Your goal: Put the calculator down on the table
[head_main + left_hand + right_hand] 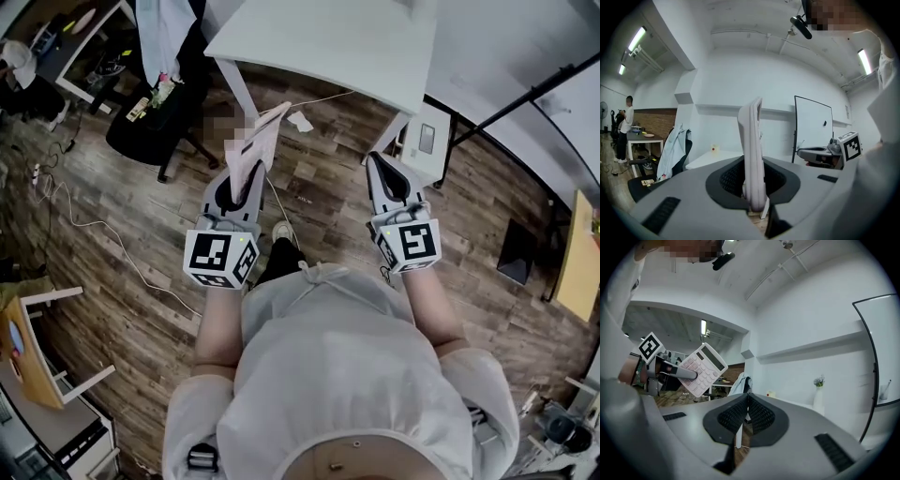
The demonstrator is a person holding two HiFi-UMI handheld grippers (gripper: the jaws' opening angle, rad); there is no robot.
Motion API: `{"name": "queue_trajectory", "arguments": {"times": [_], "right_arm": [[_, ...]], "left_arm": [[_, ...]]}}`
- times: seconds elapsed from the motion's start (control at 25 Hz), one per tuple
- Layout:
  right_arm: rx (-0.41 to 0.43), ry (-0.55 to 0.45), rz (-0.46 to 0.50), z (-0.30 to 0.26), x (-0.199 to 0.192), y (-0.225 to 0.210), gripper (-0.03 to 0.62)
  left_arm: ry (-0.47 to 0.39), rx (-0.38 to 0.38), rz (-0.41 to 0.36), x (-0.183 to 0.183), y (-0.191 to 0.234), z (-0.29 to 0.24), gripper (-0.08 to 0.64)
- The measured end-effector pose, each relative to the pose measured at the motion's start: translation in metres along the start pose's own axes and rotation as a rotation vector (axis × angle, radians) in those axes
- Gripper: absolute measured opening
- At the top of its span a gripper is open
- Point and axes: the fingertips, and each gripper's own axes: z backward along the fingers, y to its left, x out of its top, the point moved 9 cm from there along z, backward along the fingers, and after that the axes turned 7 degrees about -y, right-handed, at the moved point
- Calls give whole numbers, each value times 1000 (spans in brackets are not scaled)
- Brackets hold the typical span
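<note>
The left gripper (754,197) is nearly closed, its grey jaws clamped on the lower end of a pale pink plastic calculator (752,140); in the left gripper view the calculator stands edge-on and upright between the dark pads, rising well above the jaws; in the head view it juts forward and to the right past the jaw tips, in the air above the floor, resting on no surface; the right gripper view shows its key face and display, tilted, off to that gripper's left. The right gripper (747,397) has its jaws pressed together with nothing between them; it is held beside the left one, the two well apart, each with a black-and-white marker cube (221,258) at the end nearest the person's body. Below both lies a brown wooden plank floor (319,202); ahead of the jaw tips stands a white rectangular table (328,42), its near edge just beyond the calculator's far end; a scrap of white paper (300,120) lies on the floor by that edge, ahead and between the grippers. Ahead and left of the left gripper is a black office chair (150,141) with a pale blue jacket (164,28) draped over it; ahead and right of that gripper stands a black-framed whiteboard (813,129); ahead and right of the right gripper is a white vase with small flowers (819,399); far to the left a person in a white top (626,126) stands by another desk.
</note>
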Motion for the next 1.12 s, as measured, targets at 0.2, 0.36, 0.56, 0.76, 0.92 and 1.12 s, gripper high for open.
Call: {"name": "queue_trajectory", "arguments": {"times": [0.2, 0.36, 0.56, 0.76, 0.92, 1.12], "right_arm": [[-95, 40, 5, -80, -7, 6, 6], [-163, 58, -11, -129, -12, 12, 6], [-182, 65, 14, -175, -13, 11, 6], [-201, 56, 6, -210, -29, -14, 6], [-204, 56, 12, -242, -43, -48, 6], [-240, 75, 11, -295, -58, -114, 6]], "left_arm": [[14, -72, 49, 6, 86, -52, 75], [35, -117, 48, 7, 136, -84, 75], [68, -168, 76, -2, 173, -126, 75], [89, -199, 92, -13, 193, -176, 75], [113, -215, 100, -24, 202, -227, 75], [144, -248, 95, -30, 211, -315, 75]]}}
